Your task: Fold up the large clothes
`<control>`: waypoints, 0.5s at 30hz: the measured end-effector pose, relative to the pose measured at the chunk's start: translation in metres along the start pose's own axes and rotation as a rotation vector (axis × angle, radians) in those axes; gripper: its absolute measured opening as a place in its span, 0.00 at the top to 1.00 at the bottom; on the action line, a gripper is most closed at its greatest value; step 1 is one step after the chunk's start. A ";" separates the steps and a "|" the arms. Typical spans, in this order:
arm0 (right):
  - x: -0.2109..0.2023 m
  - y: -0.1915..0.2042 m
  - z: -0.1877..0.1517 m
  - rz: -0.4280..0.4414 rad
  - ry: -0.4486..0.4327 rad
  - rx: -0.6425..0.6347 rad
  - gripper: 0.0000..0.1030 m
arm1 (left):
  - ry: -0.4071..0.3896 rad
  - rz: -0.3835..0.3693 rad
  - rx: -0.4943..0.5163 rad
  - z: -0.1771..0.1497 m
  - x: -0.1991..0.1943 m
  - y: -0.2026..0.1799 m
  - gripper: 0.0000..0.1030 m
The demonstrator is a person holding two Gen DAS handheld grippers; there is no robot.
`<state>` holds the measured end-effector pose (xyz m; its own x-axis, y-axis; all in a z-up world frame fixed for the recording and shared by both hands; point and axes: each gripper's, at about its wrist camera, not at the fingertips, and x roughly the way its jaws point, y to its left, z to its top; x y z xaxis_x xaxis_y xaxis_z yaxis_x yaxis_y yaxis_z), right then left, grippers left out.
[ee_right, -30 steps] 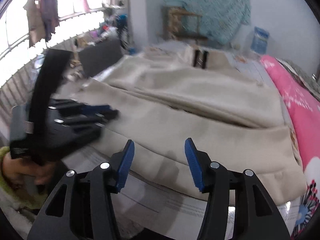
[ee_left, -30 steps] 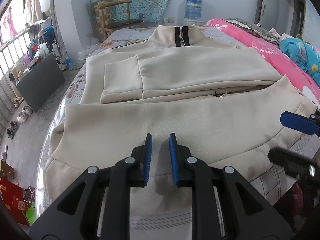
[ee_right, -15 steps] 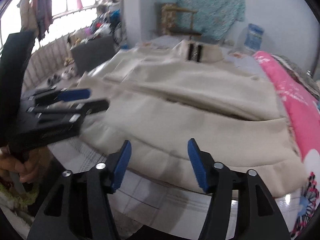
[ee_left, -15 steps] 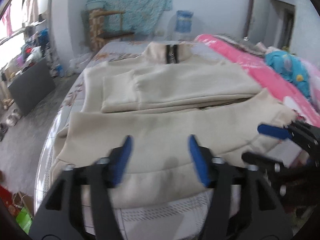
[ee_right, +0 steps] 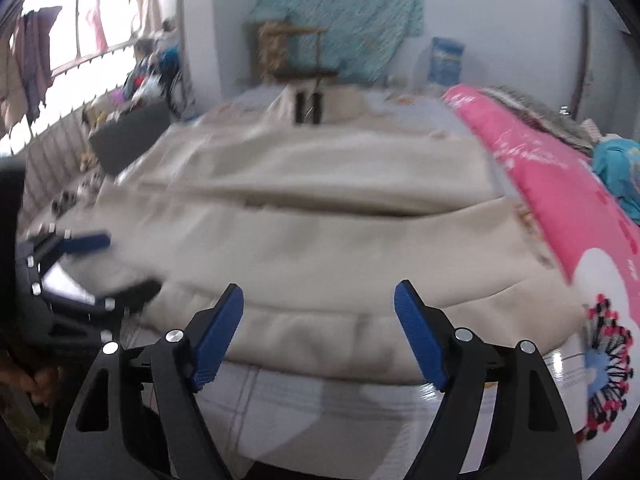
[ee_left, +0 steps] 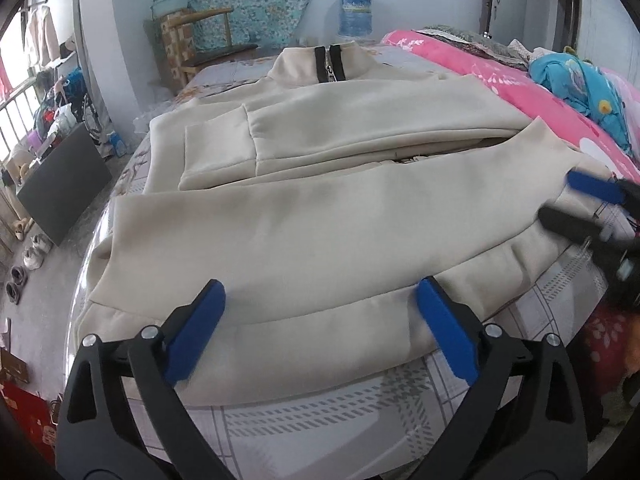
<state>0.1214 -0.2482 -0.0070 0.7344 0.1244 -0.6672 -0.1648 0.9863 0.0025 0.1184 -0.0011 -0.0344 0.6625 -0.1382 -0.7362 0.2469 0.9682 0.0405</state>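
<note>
A large beige zip jacket lies flat on the bed, collar with black zipper trim at the far end, sleeves folded across the body. It also shows in the right wrist view. My left gripper is open and empty, hovering over the near hem. My right gripper is open and empty over the hem further right. The right gripper shows in the left wrist view, at the jacket's right hem corner. The left gripper shows blurred in the right wrist view.
The bed sheet is grey checked. A pink quilt with a blue garment runs along the right. A wooden chair and water bottle stand behind. Shoes lie on the floor left.
My left gripper has opened wide from nearly shut. Both grippers have shifted slightly over the near hem; the right one has opened wider. The jacket has not moved.
</note>
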 end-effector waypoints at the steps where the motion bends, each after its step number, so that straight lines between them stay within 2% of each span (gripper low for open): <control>1: -0.001 -0.005 0.000 -0.022 -0.016 0.014 0.17 | -0.001 0.001 -0.003 0.000 0.000 0.000 0.08; 3: 0.005 -0.014 -0.004 -0.042 -0.001 0.035 0.14 | -0.006 0.001 -0.007 -0.001 0.000 0.001 0.08; 5: 0.025 -0.021 -0.013 -0.047 0.094 0.058 0.09 | -0.013 0.006 -0.005 -0.002 -0.001 0.001 0.08; 8: 0.028 -0.020 -0.022 -0.062 0.068 0.048 0.06 | -0.022 0.018 -0.004 -0.004 -0.002 0.000 0.07; 15: 0.030 -0.023 -0.025 -0.050 0.061 0.045 0.06 | -0.034 0.038 -0.014 -0.007 -0.005 -0.001 0.07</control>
<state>0.1306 -0.2696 -0.0454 0.6996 0.0693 -0.7112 -0.0982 0.9952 0.0003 0.1103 -0.0002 -0.0358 0.6945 -0.1084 -0.7112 0.2119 0.9756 0.0582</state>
